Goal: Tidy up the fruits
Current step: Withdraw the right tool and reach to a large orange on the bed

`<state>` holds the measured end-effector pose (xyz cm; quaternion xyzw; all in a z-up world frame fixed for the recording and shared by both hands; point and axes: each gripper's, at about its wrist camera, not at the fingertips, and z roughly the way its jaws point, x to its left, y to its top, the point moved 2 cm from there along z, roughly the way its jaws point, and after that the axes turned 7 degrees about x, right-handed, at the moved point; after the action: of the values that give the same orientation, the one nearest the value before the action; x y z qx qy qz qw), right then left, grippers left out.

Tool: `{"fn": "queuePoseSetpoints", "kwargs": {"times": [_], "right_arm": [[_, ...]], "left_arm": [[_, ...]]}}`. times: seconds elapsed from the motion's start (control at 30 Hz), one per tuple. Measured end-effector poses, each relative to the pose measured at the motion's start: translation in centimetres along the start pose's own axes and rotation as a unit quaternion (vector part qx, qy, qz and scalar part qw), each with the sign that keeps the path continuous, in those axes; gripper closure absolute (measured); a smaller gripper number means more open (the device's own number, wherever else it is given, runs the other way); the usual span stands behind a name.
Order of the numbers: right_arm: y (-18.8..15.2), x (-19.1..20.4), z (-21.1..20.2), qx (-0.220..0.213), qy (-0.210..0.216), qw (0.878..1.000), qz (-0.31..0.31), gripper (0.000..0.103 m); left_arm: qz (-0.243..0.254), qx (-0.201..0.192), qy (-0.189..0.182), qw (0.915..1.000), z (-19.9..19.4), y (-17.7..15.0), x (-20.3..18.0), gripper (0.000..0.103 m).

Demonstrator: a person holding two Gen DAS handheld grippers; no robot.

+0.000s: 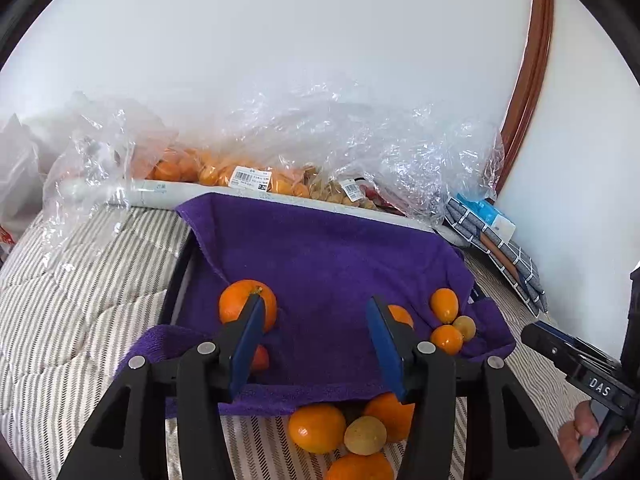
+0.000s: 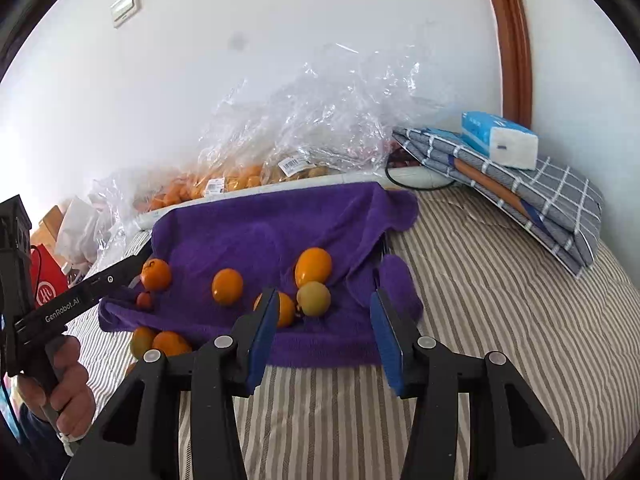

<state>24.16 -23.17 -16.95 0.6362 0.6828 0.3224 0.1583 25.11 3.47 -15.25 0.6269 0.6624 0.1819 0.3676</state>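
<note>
Fruits lie loose on a purple towel (image 1: 320, 264) spread over a striped bed (image 2: 480, 280), and neither gripper holds one. The left gripper (image 1: 316, 344) has its blue pads parted with only towel between them; a large orange (image 1: 240, 300) sits just behind its left pad. The right gripper (image 2: 324, 332) is likewise parted and empty above the towel's near edge, with an orange fruit (image 2: 286, 308) partly hidden behind its left pad.

Readable writing: "DAS" on the right gripper's black body in the left wrist view, "GenRobot.AI" on the left gripper's body in the right wrist view. Barcode labels (image 1: 251, 178) on the clear plastic bags (image 1: 320, 140) are too small to read.

Only the left wrist view shows the cluster of oranges and one pale yellow fruit (image 1: 365, 435) on the bed at the towel's near edge. Only the right wrist view shows a wall switch (image 2: 126, 6), a red bag (image 2: 50, 280), and a tissue pack (image 2: 500, 140) lying on folded checked cloth (image 2: 540, 200) at the bed's far right corner.

Both grippers tilt downward; the left hand (image 2: 68, 392) wraps its handle.
</note>
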Motion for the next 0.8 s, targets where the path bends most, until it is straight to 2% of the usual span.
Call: {"fn": "queuePoseSetpoints", "kwargs": {"times": [0.17,0.33,0.4,0.47,0.67,0.8], "right_arm": [[-1.1,0.6,-0.3,0.032,0.003,0.999,0.017,0.054],[-2.3,2.6,-0.7,0.045,0.011,0.999,0.005,0.057],[-2.8,3.9,-0.7,0.045,0.012,0.999,-0.007,0.065],[-3.3,5.4,-0.3,0.051,0.021,0.998,-0.02,0.068],[-4.2,8.8,1.5,0.074,0.048,0.994,-0.056,0.068],[-4.4,10.3,3.0,0.091,0.06,0.991,-0.073,0.068]], "left_arm": [[-0.01,-0.037,0.016,0.9991,-1.9,-0.3,0.8,0.052],[-0.031,-0.031,0.023,0.9988,-3.3,-1.4,3.1,0.052],[-0.029,-0.034,0.035,0.9984,-4.1,-1.9,3.8,0.052],[-0.025,-0.034,0.05,0.9978,-4.8,-2.6,4.7,0.052],[-0.016,-0.016,0.103,0.9944,-5.6,-4.1,6.7,0.052],[-0.027,-0.007,0.1,0.9946,-5.5,-4.2,7.3,0.051]]}}
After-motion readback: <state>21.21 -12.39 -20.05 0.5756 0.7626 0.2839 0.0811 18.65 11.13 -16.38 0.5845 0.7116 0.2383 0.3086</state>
